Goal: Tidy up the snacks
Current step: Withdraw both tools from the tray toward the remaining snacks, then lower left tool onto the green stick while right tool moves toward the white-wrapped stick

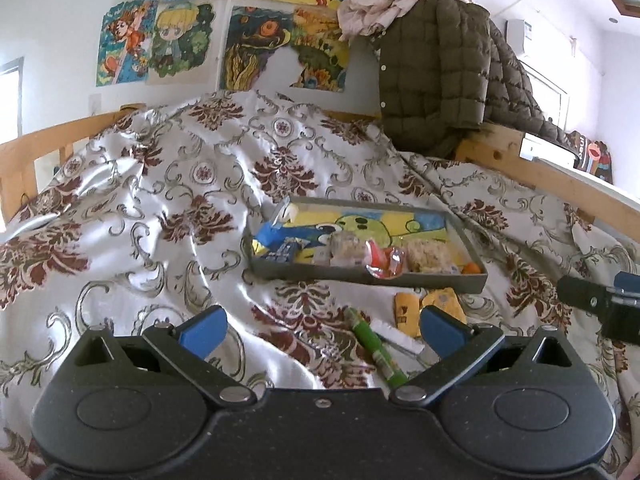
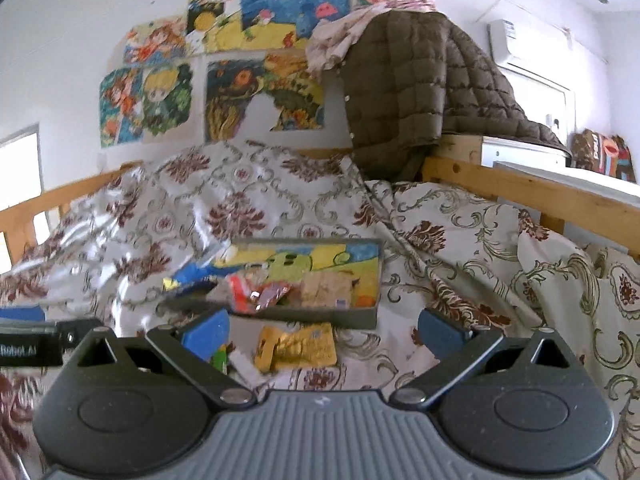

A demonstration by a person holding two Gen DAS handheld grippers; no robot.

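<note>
Blue-padded left gripper (image 1: 322, 330) low, level, jaws wide | right gripper (image 2: 324, 330) same

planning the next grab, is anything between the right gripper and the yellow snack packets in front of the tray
Nothing visible blocks it. The right gripper is open, and the yellow snack packets lie on the bedspread right between its fingers, just short of the tray. A green tube lies off to their left.

Grey tray (image 1: 436, 281) of wrapped snacks; yellow packets (image 1: 444, 300) and green stick (image 1: 376, 346) just outside
</note>
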